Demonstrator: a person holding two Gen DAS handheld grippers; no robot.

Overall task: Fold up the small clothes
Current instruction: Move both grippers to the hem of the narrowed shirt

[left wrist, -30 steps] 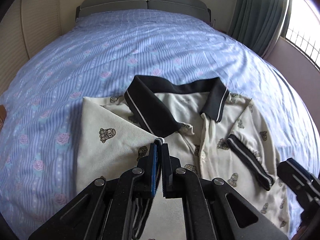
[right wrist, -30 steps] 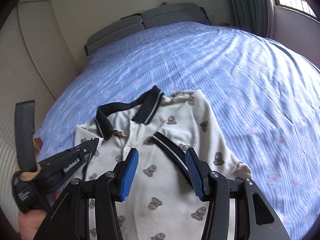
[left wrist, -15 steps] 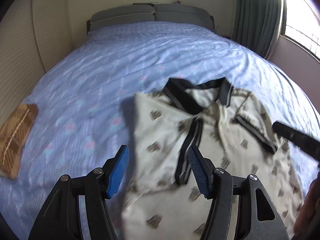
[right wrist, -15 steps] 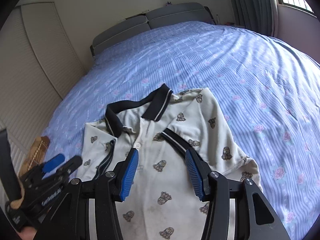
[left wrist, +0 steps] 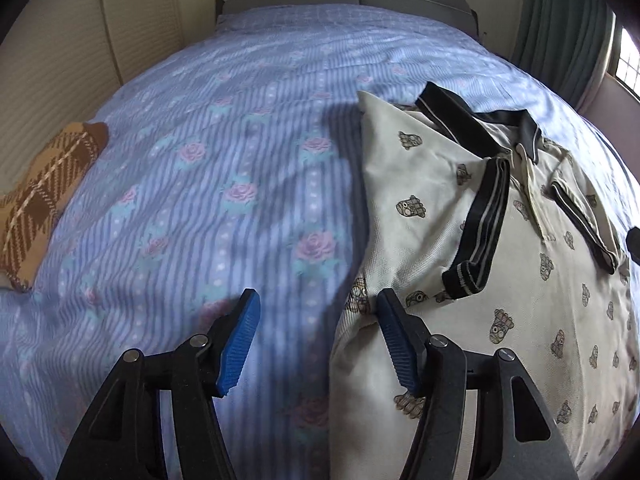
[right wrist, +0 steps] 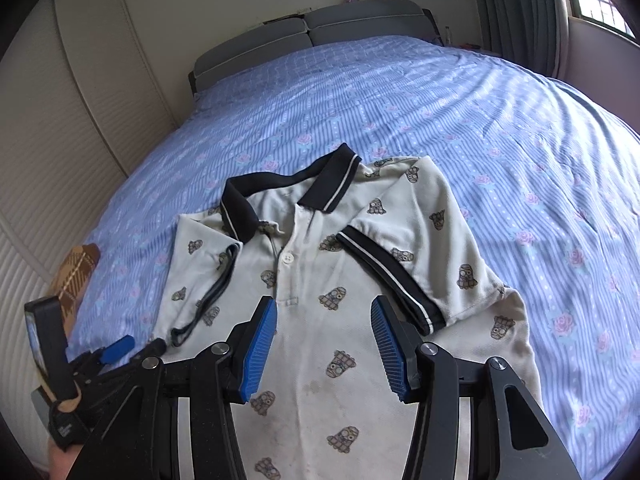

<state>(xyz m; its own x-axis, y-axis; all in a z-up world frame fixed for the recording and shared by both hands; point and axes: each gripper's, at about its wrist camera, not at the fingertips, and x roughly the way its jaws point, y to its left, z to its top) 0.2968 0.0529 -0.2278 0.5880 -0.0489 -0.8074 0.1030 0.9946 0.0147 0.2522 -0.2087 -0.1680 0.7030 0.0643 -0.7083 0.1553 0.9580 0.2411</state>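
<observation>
A bedroom: a wide bed covered in a blue striped sheet with pink roses, a grey headboard at twelve o'clock, pale wall panels at nine o'clock and curtains by a window at two o'clock. A brown plaid cloth lies on the sheet at nine o'clock in the left wrist view, well apart from the work.

The task's garment, a small cream polo shirt printed with little cartoon figures, lies face up on the bed with its black collar pointing toward the headboard. Both short sleeves, edged in black, are turned inward over the chest, which narrows the shirt into a neat strip, probably so the body can next be folded lengthwise.

The left claw is released, jaws spread wide and holding nothing. It hovers over the shirt's left folded edge, one blue finger above bare sheet and the other above cloth, seemingly lined up with that side. The right claw is also released and empty, poised above the middle of the shirt below the button placket. The lower hem lies out of sight below both cameras, at six o'clock.
</observation>
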